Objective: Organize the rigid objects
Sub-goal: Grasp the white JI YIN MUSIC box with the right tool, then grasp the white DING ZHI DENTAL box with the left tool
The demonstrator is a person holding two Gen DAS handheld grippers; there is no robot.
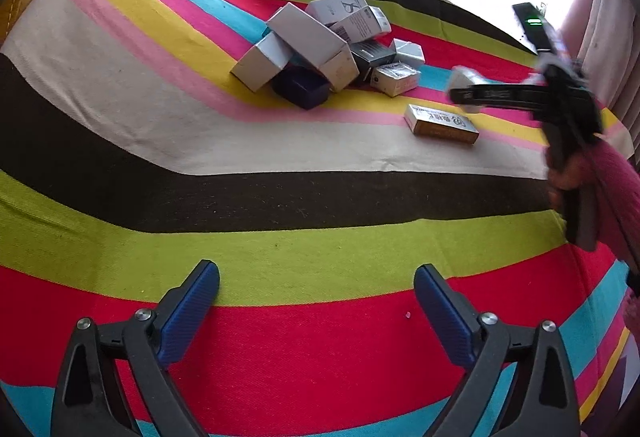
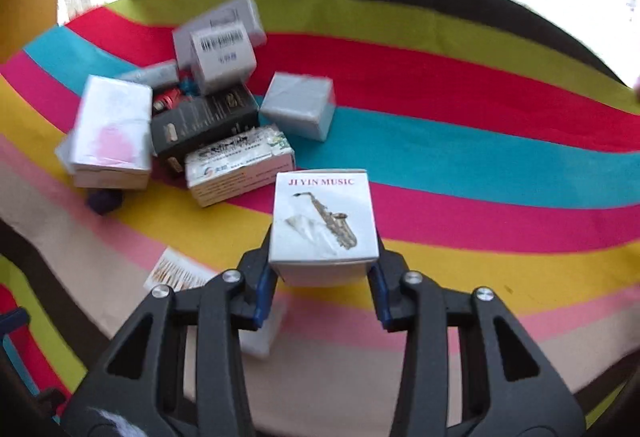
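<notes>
- Left wrist view: the left tool stands released, its blue pads wide apart with nothing between them, over the striped cloth that covers the surface.
- Same view: the pile of boxes lies well ahead, heaped unevenly; a gold box lies flat and apart from it, nearer the right side.
- Same view: the right tool enters from the right with a pale box at its tip, held by a hand in a pink sleeve; detail there is blurred.
- Right wrist view: the right tool is clenched on the saxophone box, pads pressing its two side faces near the lower end; the box stands upright, lifted clear, just beside the pile.
- Same view: a white printed box and a grey box lie close ahead.
- Risk, as judged: the grip sits low on a smooth carton, so a quick swing could tip or slip it.
- Risk, as judged: a careless set-down near the leaning pile could topple it.
</notes>
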